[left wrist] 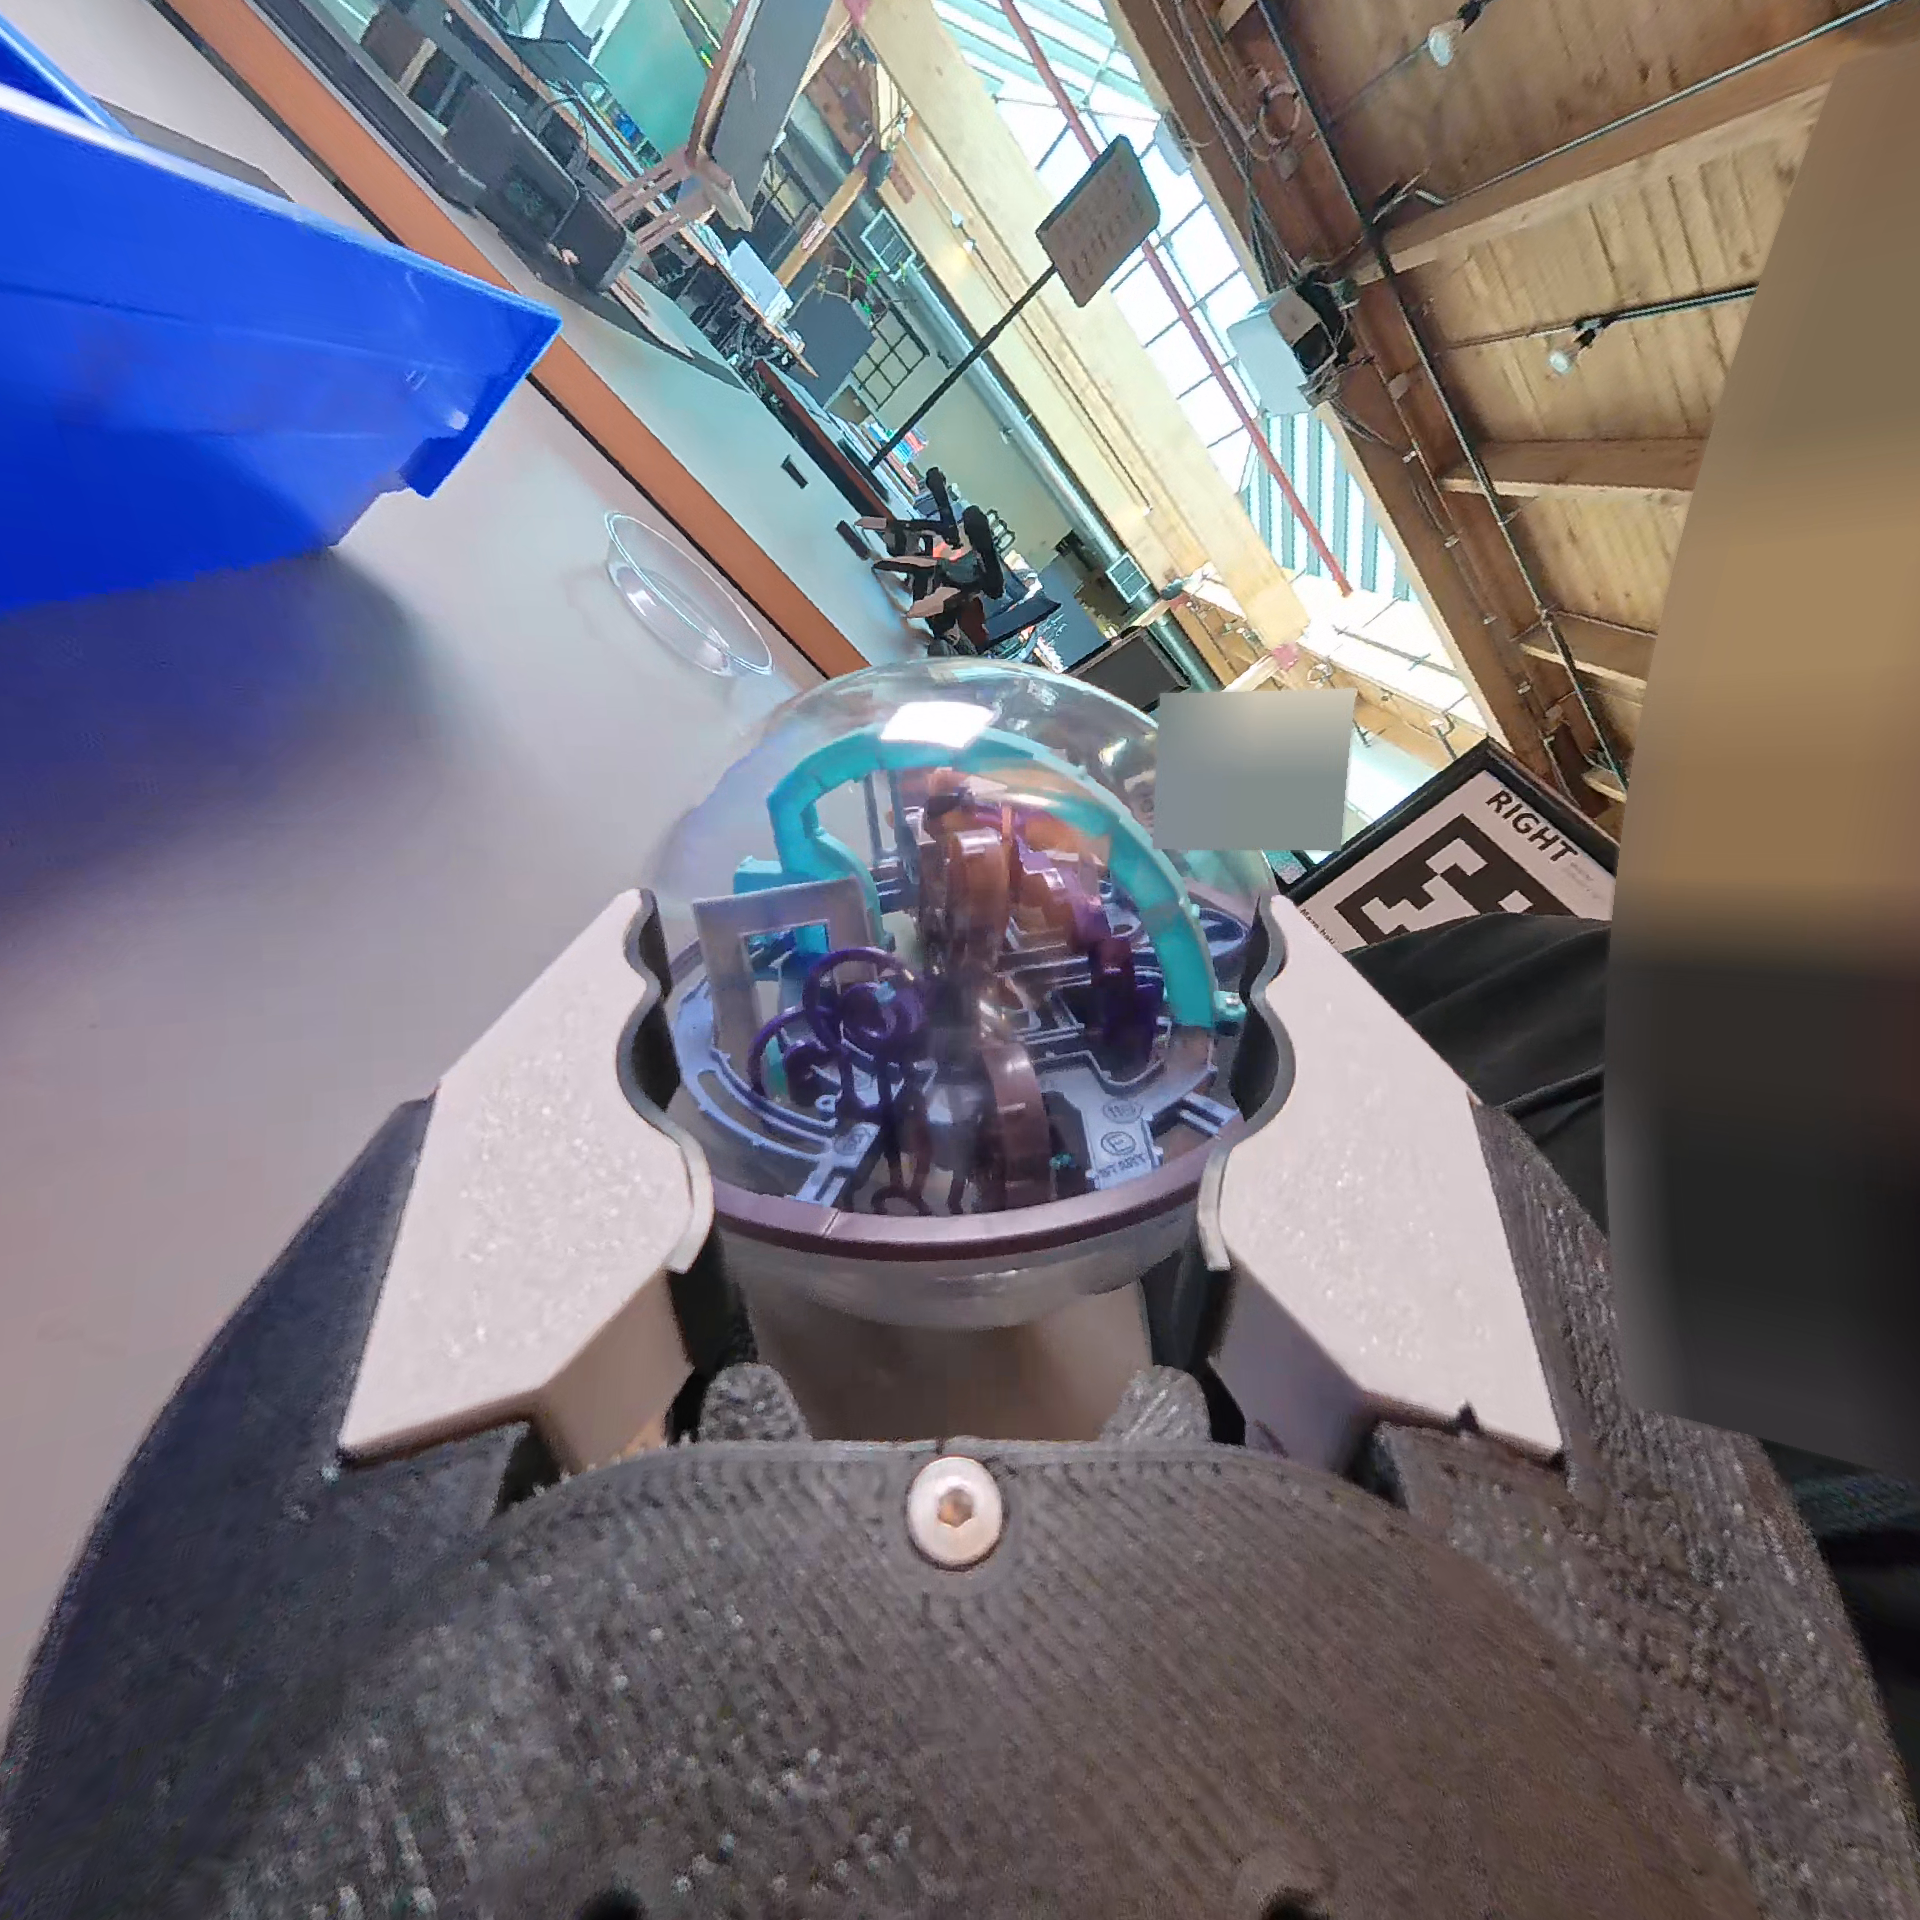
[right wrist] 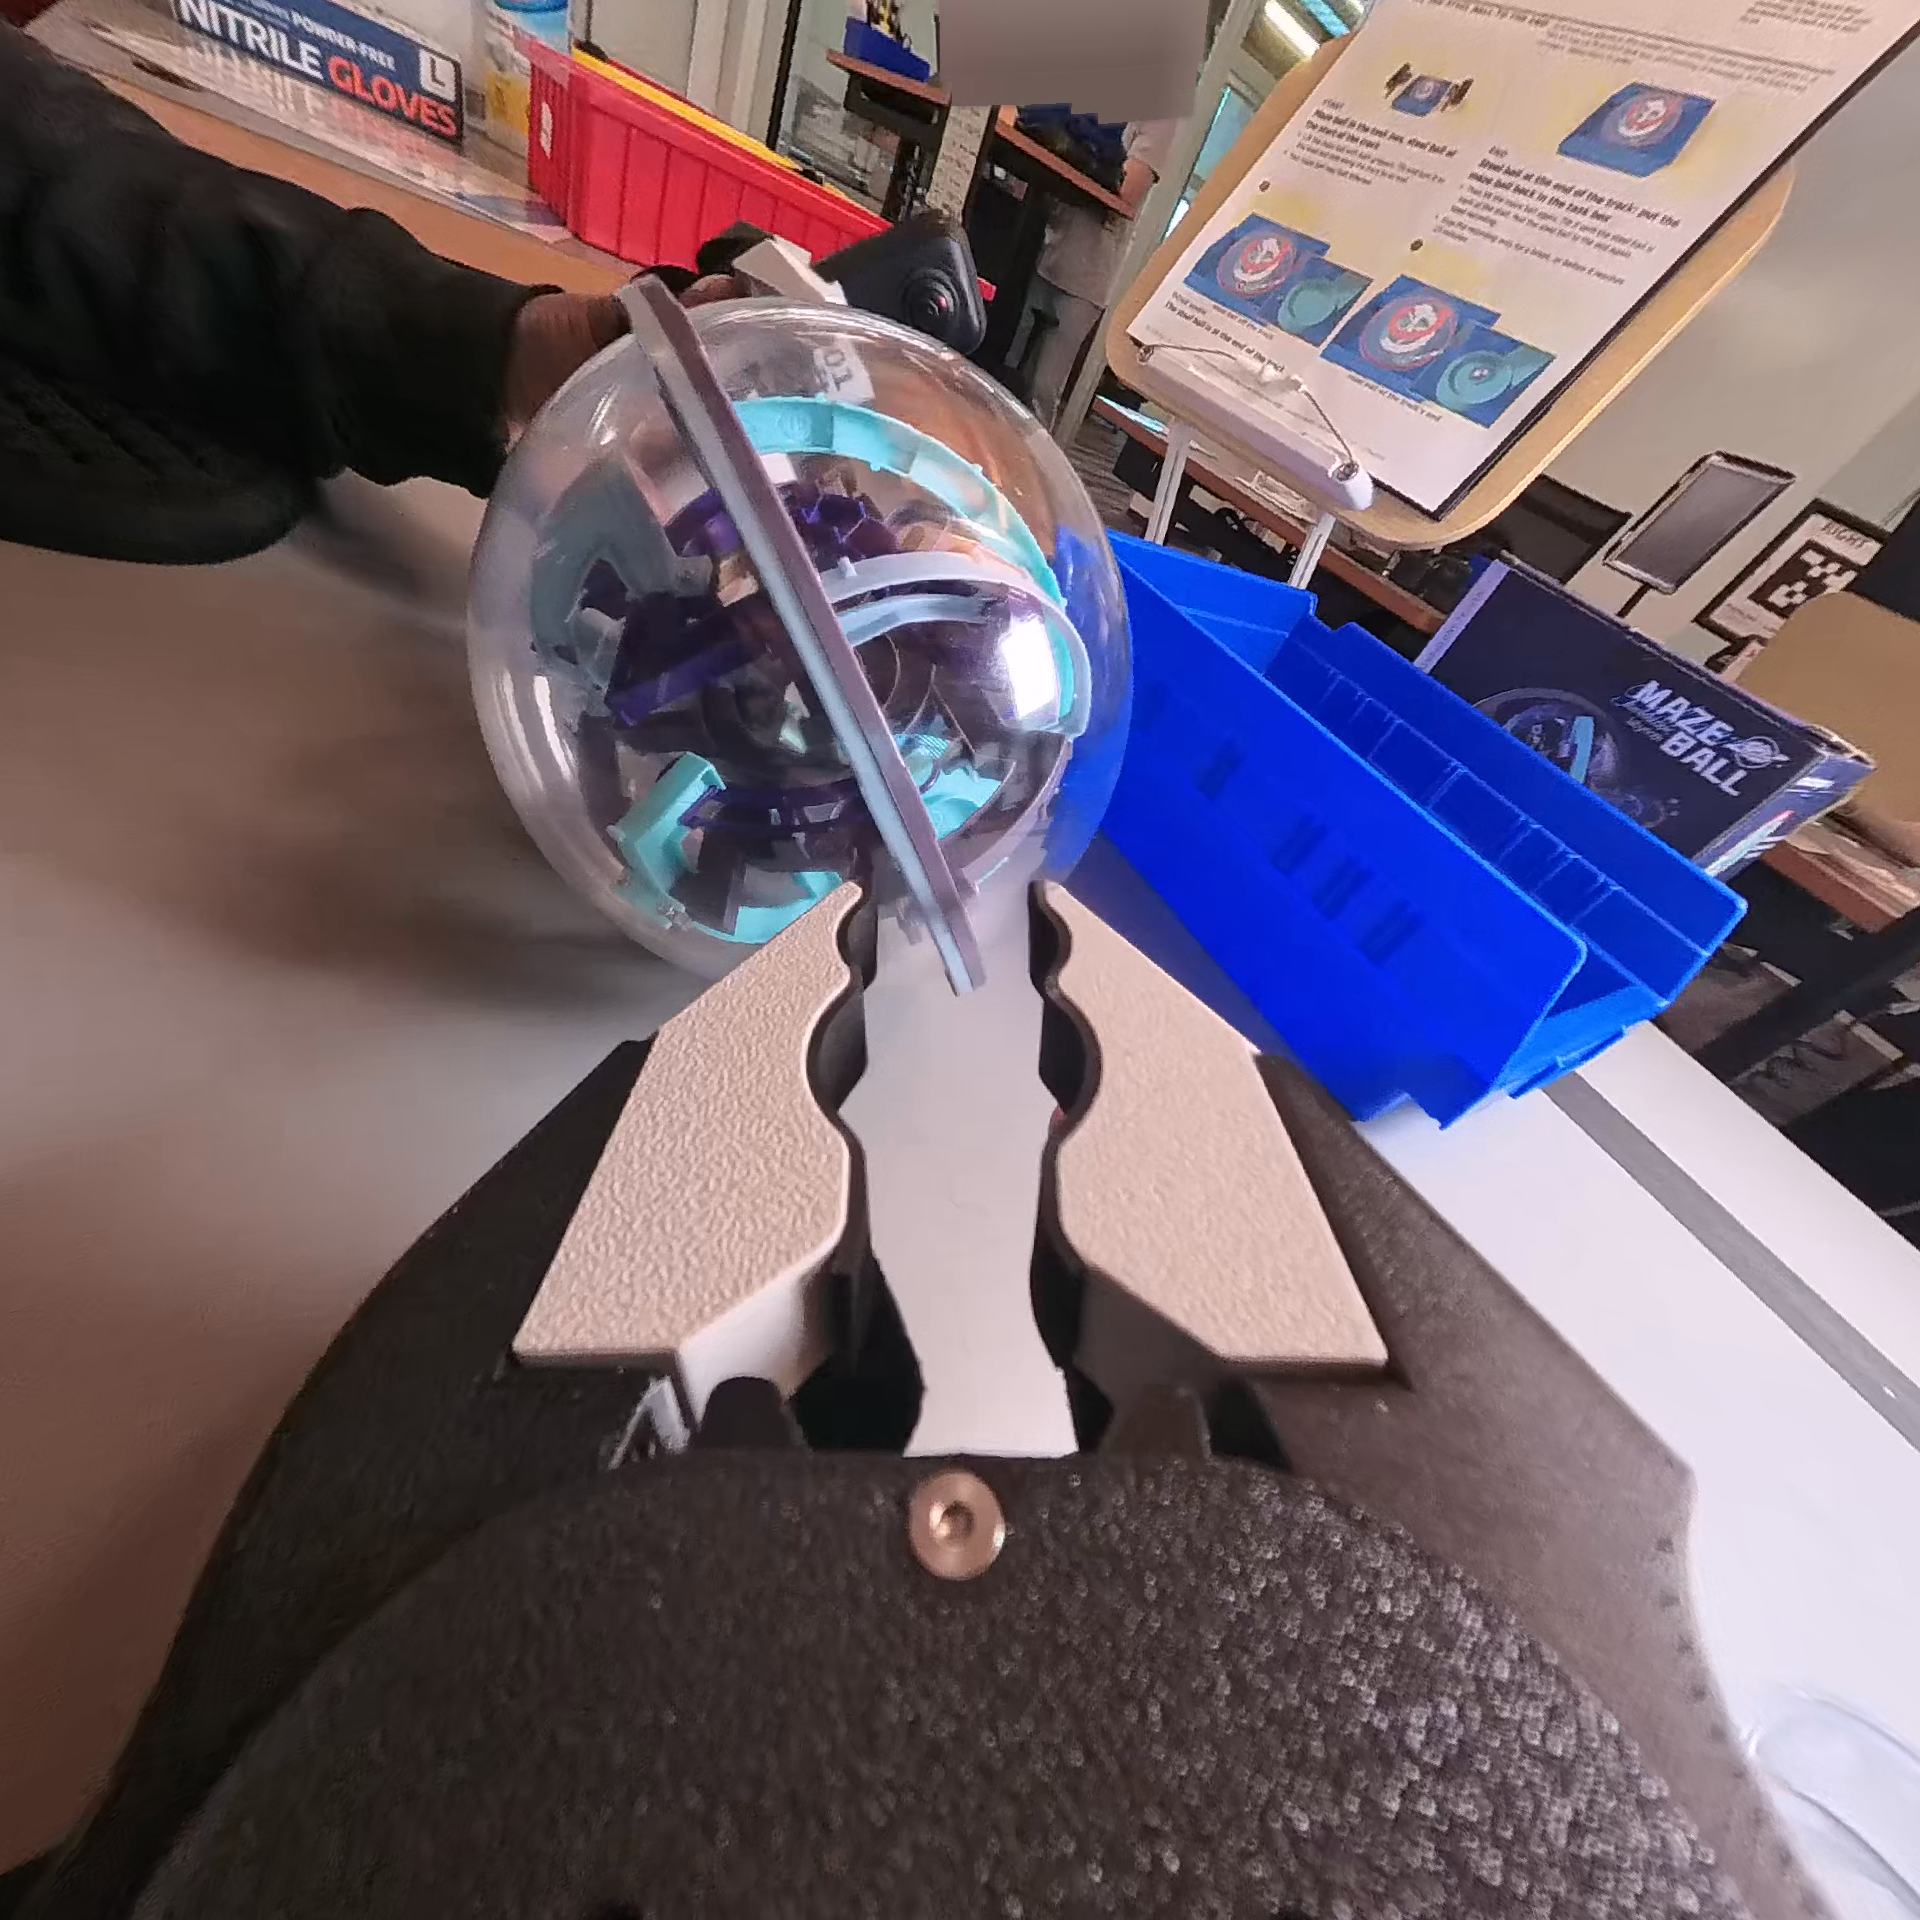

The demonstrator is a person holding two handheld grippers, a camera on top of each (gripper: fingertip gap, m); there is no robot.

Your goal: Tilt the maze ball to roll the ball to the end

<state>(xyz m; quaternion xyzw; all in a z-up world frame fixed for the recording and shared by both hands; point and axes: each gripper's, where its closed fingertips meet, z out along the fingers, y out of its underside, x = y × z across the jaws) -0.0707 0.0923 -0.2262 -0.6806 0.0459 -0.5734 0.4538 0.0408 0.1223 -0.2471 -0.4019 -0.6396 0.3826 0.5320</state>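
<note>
A workshop hall with timber ceiling beams and tall windows sits behind a pale grey table (left wrist: 312, 935), its orange edge running off toward far desks. Biggest thing on the table is the blue bin (right wrist: 1403, 862), lying just beyond the action in the right wrist view and filling the upper left corner of the left wrist view. Behind it, an instruction board (right wrist: 1455, 239) on a stand, a dark blue product box (right wrist: 1652, 748), and farther back a red bin (right wrist: 675, 177) beside a glove box (right wrist: 312, 52). Now the main event: the maze ball (left wrist: 956, 977), a clear sphere packed with teal, purple and orange tracks, is up off the table and tilted, its grey equator ring slanting steeply in the right wrist view. The left gripper (left wrist: 951, 997) has its jaws spread wide and clamped on either side of the sphere, cradling it at the ring. The right gripper (right wrist: 951, 904) has its jaws only narrowly parted, fingertips right at the lower edge of the ring; whether they pinch it, I cannot tell. A dark sleeve (right wrist: 208, 312) reaches in behind the sphere. A clear shallow dish (left wrist: 686, 592) rests on the table near the edge. The little ball inside is not discernible.
</note>
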